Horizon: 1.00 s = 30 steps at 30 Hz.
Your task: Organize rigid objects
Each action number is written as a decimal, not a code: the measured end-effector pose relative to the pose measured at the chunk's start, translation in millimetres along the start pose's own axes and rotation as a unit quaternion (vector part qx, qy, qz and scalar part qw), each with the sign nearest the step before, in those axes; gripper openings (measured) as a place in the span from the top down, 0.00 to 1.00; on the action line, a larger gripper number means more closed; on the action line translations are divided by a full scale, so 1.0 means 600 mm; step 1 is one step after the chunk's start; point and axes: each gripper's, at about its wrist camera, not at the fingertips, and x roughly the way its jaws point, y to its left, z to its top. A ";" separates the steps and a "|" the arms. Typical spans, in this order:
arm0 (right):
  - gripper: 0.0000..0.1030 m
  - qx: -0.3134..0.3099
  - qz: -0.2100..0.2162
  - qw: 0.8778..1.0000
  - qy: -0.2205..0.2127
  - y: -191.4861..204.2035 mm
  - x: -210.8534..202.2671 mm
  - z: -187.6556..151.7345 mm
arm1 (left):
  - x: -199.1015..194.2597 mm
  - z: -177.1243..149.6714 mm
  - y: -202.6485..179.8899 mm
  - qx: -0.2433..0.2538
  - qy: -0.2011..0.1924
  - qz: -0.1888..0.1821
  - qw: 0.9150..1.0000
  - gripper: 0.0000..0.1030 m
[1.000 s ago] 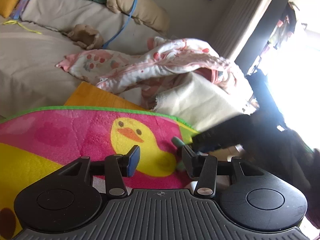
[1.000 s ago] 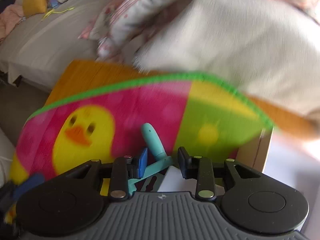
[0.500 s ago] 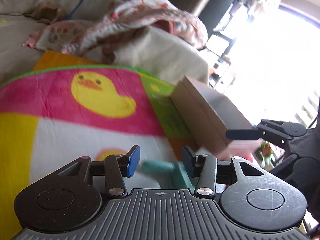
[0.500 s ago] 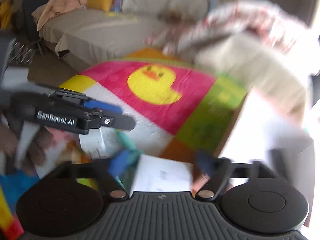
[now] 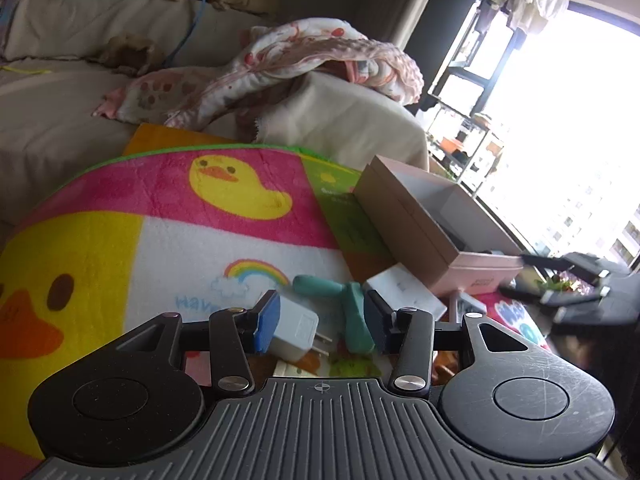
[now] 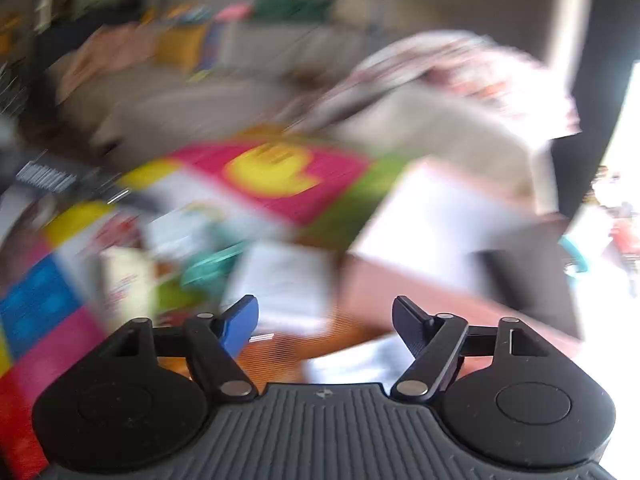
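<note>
- Here, one white plug adapter [image 5: 294, 332] and one teal T-shaped tool [image 5: 352, 316] are seen lying on the duck-print blanket [image 5: 200, 236], between the left gripper's [image 5: 318, 322] parted jaws, gripped by neither.
- One open cardboard box [image 5: 404, 224] is set just beside one white packet [image 5: 404, 294].
- The right gripper's [image 6: 324, 320] jaws are held wide, lately closing slightly, with nothing between them.

A duck-print blanket [image 5: 192, 216] bears a charger [image 5: 294, 332], teal tool [image 5: 352, 308] and box [image 5: 404, 220].
</note>
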 end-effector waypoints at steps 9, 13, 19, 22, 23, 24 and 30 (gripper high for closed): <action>0.14 0.268 -0.112 0.954 -0.073 -0.216 -0.003 -0.046 | 0.045 -0.014 -0.061 0.039 0.020 -0.019 0.999 0.51; 0.09 0.310 -0.087 0.945 -0.057 -0.212 0.044 -0.035 | 0.063 -0.013 -0.074 0.057 0.035 -0.010 0.998 0.51; 0.14 0.260 -0.012 0.965 -0.040 -0.159 0.085 0.008 | 0.093 -0.012 -0.076 0.055 0.050 -0.018 0.997 0.49; 0.14 0.221 -0.025 0.973 -0.061 -0.130 0.052 0.008 | 0.109 -0.017 -0.082 0.065 0.066 -0.035 0.995 0.48; 0.14 0.208 -0.021 0.976 -0.066 -0.125 0.035 0.007 | 0.113 -0.019 -0.086 0.071 0.074 -0.046 0.994 0.48; 0.14 0.196 -0.016 0.978 -0.067 -0.116 0.024 0.005 | 0.116 -0.022 -0.091 0.079 0.083 -0.059 0.992 0.49; 0.13 0.123 0.008 0.991 -0.045 -0.061 -0.012 -0.020 | 0.051 -0.017 -0.087 0.093 0.051 -0.062 0.992 0.49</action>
